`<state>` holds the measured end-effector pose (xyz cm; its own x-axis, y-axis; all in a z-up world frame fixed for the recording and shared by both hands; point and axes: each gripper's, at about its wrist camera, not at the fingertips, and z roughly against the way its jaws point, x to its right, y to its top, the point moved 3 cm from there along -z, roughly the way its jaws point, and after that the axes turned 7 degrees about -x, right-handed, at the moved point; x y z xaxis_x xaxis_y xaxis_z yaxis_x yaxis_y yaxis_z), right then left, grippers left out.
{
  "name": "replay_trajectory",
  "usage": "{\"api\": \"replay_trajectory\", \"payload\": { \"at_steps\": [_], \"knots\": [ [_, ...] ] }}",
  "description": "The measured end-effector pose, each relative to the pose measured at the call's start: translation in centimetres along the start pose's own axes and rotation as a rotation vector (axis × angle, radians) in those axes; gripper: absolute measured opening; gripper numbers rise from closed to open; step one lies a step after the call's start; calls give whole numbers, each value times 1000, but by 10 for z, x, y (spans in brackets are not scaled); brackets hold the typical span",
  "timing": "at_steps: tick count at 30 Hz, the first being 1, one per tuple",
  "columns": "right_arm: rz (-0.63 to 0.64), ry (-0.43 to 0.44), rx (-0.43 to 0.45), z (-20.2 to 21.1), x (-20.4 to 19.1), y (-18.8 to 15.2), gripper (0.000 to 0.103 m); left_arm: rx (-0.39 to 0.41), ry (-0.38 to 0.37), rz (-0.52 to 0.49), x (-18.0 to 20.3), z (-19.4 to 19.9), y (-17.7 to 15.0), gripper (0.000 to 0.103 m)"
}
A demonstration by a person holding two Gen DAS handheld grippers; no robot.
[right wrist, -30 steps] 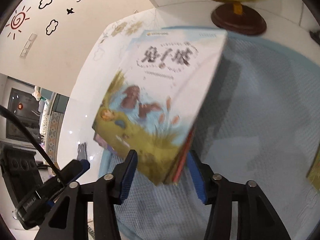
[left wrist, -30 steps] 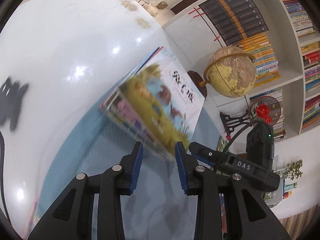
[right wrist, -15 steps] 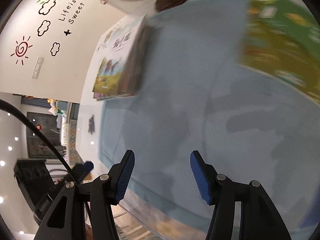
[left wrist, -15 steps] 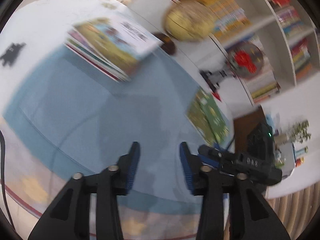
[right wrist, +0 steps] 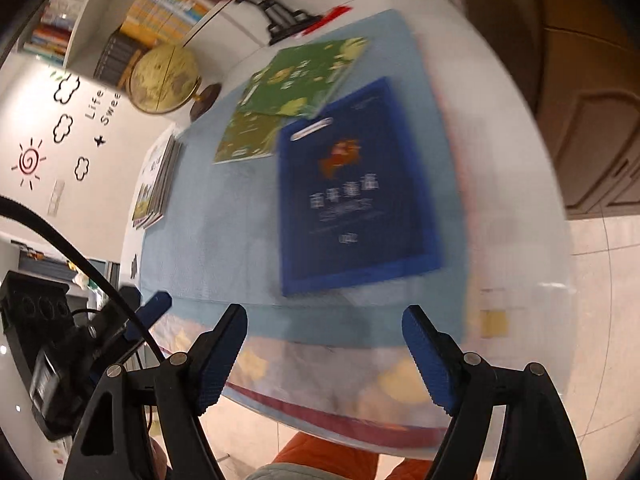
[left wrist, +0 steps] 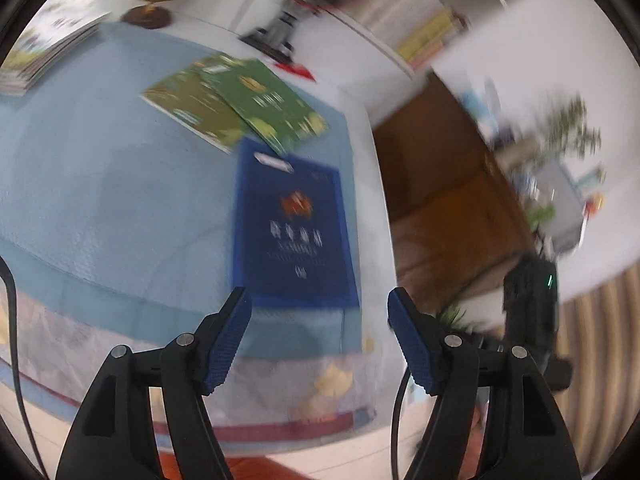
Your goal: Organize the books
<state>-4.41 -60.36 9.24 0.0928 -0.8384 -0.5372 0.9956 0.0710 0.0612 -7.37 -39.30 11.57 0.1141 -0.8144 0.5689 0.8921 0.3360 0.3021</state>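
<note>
A dark blue book (left wrist: 298, 228) (right wrist: 352, 188) lies flat on the blue table mat (left wrist: 100, 184) near the table's front edge. Two green books (left wrist: 240, 104) (right wrist: 296, 80) overlap behind it. A stack of books (left wrist: 36, 52) (right wrist: 156, 184) with a white and yellow cover on top sits at the far left by the globe (right wrist: 166, 80). My left gripper (left wrist: 320, 308) hovers just in front of the blue book, jaws opening, nothing between them. My right gripper (right wrist: 324, 324) hovers over the same front edge, jaws opening and empty.
A bookshelf (right wrist: 132, 12) full of books stands behind the table. A round red ornament on a black stand (left wrist: 288, 12) (right wrist: 276, 12) sits at the back edge. A brown wooden cabinet (left wrist: 448, 200) is to the right. Orange trousers (right wrist: 320, 460) show below the table edge.
Both grippers let go of the book stack at the left and swept right to the blue book. Both sets of jaws have widened. The stack now lies far off.
</note>
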Motion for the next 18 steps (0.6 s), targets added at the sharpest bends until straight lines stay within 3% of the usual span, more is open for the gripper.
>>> {"api": "replay_trajectory", "payload": {
  "at_steps": [5,10,18],
  "knots": [
    [-42,23,-36,-17,20,2,78,-24,98,-71,10,-14,-5,77],
    [35,-70,-69,-29,19,18,78,-18,75,-15,-6,-40,25,77],
    [84,-111,-83,-39,9,93,78,-46,62,9,-19,-79,89,77]
  ]
}}
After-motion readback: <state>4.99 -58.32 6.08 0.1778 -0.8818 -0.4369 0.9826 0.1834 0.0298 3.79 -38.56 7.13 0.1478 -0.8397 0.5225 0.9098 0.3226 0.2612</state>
